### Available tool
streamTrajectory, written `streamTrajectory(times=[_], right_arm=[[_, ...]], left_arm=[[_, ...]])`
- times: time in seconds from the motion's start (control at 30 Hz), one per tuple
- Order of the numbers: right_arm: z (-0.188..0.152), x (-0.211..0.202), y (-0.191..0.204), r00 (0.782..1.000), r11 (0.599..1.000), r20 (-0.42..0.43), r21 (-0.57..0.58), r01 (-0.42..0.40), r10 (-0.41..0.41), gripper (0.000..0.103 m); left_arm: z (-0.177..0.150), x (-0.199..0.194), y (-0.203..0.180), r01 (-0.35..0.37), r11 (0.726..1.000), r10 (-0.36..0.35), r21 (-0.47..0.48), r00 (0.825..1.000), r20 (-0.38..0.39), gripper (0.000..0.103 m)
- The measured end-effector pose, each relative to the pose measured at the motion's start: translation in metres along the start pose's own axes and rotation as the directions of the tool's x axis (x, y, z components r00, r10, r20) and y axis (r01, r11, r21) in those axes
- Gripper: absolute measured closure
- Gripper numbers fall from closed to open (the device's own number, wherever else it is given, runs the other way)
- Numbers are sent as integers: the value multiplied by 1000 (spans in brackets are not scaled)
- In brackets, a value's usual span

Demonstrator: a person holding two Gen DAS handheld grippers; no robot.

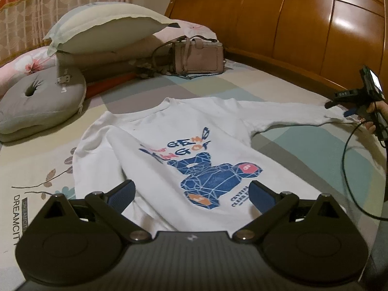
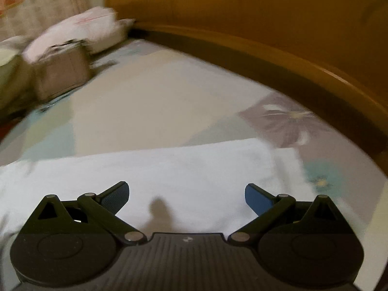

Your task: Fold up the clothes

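Observation:
A white long-sleeved shirt [image 1: 184,135] with a blue bear print lies face up on the bed. One sleeve is folded in at the left, and the other sleeve [image 1: 291,114] stretches out to the right. My left gripper [image 1: 192,191] hovers open over the shirt's lower part, with nothing between its fingers. My right gripper [image 1: 339,108], held by a hand, is at the end of the stretched sleeve. In the blurred right wrist view, that gripper [image 2: 186,197] is open just above the white sleeve [image 2: 169,169].
A wooden headboard [image 1: 303,24] runs along the far side of the bed. A taupe handbag [image 1: 197,57], stacked pillows [image 1: 106,29] and a grey round cushion [image 1: 41,94] lie at the back left. A black cable [image 1: 349,160] trails across the patterned sheet [image 1: 303,150] at the right.

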State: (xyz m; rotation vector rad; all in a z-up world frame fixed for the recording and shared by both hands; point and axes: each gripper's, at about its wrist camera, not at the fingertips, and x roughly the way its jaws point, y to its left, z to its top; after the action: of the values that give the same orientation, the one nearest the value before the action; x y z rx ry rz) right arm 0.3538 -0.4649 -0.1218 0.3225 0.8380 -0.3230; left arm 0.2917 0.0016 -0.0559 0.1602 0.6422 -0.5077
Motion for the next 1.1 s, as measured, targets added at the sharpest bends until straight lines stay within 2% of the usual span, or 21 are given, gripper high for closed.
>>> streamTrajectory(times=[0.17, 0.33, 0.43, 0.53, 0.63, 0.77, 0.9, 1.1], right_arm=[[-7, -5, 22, 1000, 999, -14, -43, 3, -4, 0], [-23, -23, 33, 996, 996, -69, -78, 52, -58, 0], [-37, -63, 46, 999, 995, -44, -94, -15, 11, 0], [-57, -105, 76, 996, 980, -12, -176, -94, 93, 0], [-78, -127, 110, 983, 951, -16, -249, -184, 186, 0], [-98, -136, 169, 956, 890, -30, -358, -283, 292, 0], [-109, -130, 233, 920, 821, -33, -439, -365, 391, 0], [-135, -102, 310, 897, 750, -135, -505, -428, 421, 0]], left_arm=[[1, -2, -10, 12, 1000, -13, 24, 1000, 4, 4], [2, -6, -16, 20, 999, -21, 34, 1000, 11, 4], [1, -9, -20, 8, 999, -9, 41, 1000, 13, 4], [-1, -14, -25, 2, 1000, -2, 25, 1000, 10, 4], [-8, -22, -27, 8, 999, -8, -38, 1000, -6, 4], [-29, -40, -29, 1, 993, -7, -116, 999, -50, 4], [-49, -63, -39, -81, 994, 74, -78, 994, -83, 4], [-73, -84, -41, -182, 981, 171, -61, 972, -159, 4]])
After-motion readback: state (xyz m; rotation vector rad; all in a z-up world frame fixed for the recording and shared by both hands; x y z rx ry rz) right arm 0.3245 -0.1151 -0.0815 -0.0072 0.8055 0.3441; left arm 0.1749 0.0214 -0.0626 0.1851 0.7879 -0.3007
